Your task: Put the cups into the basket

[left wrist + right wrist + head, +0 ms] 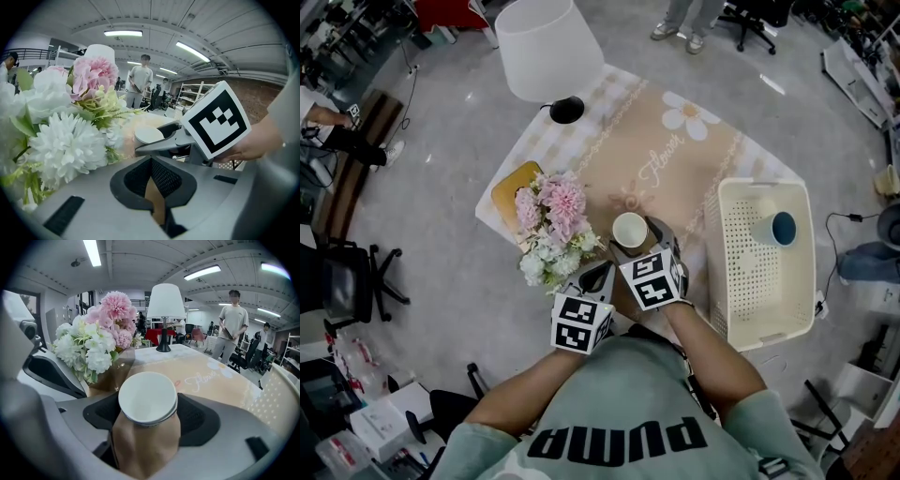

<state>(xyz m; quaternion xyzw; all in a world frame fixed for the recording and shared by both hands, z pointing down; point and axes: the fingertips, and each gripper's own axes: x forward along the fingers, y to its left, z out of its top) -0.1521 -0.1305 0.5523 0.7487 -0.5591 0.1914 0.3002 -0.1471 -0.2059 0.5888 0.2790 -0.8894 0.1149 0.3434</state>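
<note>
Standing upright by the near edge of the table (675, 178), the cream cup (629, 230) sits squarely between the wide-spread jaws of the right tongs (639, 242). These slant down at it from the near side, and the pads flank it but seem not yet to press. The left tongs (600, 277), jaws together and empty, hang just beside the flowers (551, 220). The basket (724, 281) lies to the right along the right edge, with a blue-lined cup (774, 228) inside.

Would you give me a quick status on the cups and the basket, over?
Left gripper shut, empty. Right gripper open, straddling the brown cup. Blue-lined cup already in basket. Flowers close beside the brown cup.
</note>
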